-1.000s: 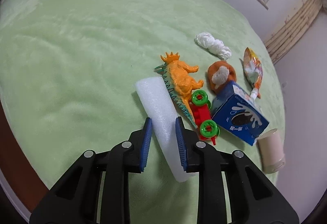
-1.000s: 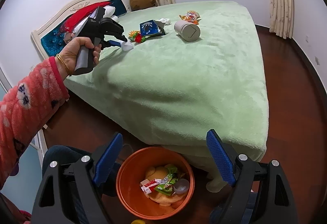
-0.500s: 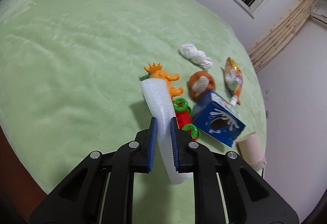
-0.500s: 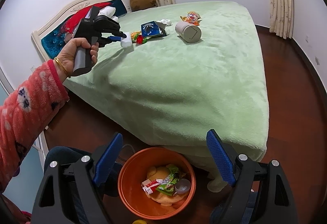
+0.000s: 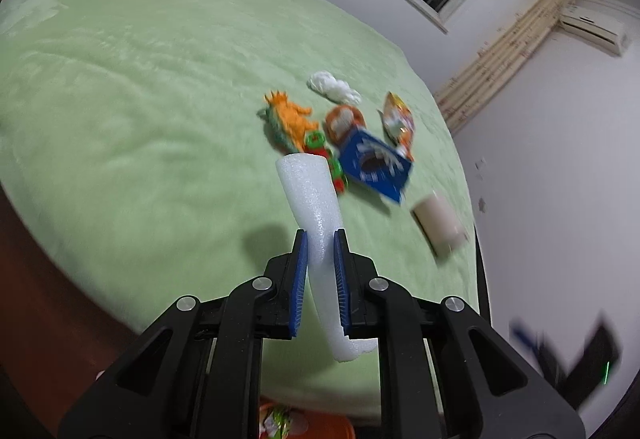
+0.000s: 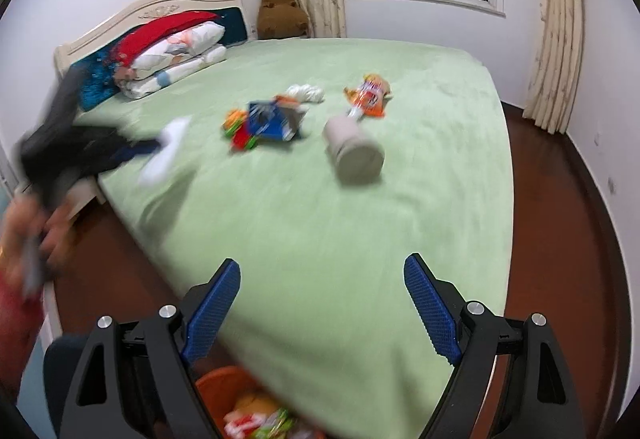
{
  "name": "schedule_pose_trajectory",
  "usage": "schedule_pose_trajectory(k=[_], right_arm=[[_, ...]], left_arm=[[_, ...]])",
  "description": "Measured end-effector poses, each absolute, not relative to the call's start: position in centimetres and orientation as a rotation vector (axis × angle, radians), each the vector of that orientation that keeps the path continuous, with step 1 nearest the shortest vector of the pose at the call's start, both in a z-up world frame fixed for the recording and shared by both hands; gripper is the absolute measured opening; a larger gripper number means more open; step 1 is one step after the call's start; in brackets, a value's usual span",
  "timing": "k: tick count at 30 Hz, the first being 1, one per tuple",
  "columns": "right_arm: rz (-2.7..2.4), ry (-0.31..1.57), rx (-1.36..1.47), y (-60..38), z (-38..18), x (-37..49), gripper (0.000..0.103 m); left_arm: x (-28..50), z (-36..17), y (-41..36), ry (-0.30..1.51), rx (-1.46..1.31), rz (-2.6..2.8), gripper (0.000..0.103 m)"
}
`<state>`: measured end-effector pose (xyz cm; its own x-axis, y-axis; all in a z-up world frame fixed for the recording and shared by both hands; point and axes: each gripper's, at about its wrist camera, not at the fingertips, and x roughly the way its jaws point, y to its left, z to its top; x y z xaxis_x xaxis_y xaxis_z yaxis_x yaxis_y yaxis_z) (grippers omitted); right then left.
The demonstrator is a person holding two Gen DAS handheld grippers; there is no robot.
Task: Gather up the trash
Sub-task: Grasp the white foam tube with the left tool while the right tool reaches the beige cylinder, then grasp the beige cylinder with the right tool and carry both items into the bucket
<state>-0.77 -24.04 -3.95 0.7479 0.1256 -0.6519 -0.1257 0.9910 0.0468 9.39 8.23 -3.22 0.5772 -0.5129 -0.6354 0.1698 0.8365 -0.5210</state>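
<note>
My left gripper [image 5: 320,243] is shut on a white foam strip [image 5: 310,191] and holds it in the air above the near edge of the green bed [image 5: 120,87]. The strip also shows blurred in the right wrist view [image 6: 166,151]. My right gripper [image 6: 322,279] is open and empty, over the bed's near corner. An orange bin [image 6: 224,385] with wrappers in it sits on the floor below; its rim also shows in the left wrist view [image 5: 320,425]. On the bed lie a beige cup [image 6: 354,153], a blue carton [image 6: 272,121], an orange snack bag [image 6: 368,99] and a white wad [image 6: 306,91].
An orange dinosaur toy [image 5: 290,119] and a red and green toy car [image 5: 328,159] lie by the carton. Pillows [image 6: 176,55] and a brown plush bear [image 6: 282,13] are at the headboard. Dark wood floor [image 6: 560,199] surrounds the bed.
My left gripper closed on the foam strip, lifted it off the bed and pulled back toward the bed edge. My right gripper tilted up from the bin toward the bed.
</note>
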Motion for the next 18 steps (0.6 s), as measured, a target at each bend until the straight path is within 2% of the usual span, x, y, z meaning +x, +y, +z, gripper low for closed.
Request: schedule_pose_trajectory(k=[5,11,16,18], right_arm=[[0.108,0.752,-0.028,-24.0,-2.6,7.4,0.082],[0.090,0.924,-0.058,-23.6,-2.9,15.9,0.082],[0.037,1.068,-0.068,-23.7,-5.0,19.6,0.082],[0.023,1.104,-0.076,-23.5,-5.7,20.2,0.070]], left_arm=[[5.7,-3.4,9.1,0.860,-0.444,-0.457,0.013],[2.9,-3.0,9.5,0.840,-0.438,-0.487,0.013],[2.1,-2.8,9.5,0.836,-0.435,-0.508,0.013],[1.9,-2.7,9.5,0.834,-0.430,-0.506,0.013]])
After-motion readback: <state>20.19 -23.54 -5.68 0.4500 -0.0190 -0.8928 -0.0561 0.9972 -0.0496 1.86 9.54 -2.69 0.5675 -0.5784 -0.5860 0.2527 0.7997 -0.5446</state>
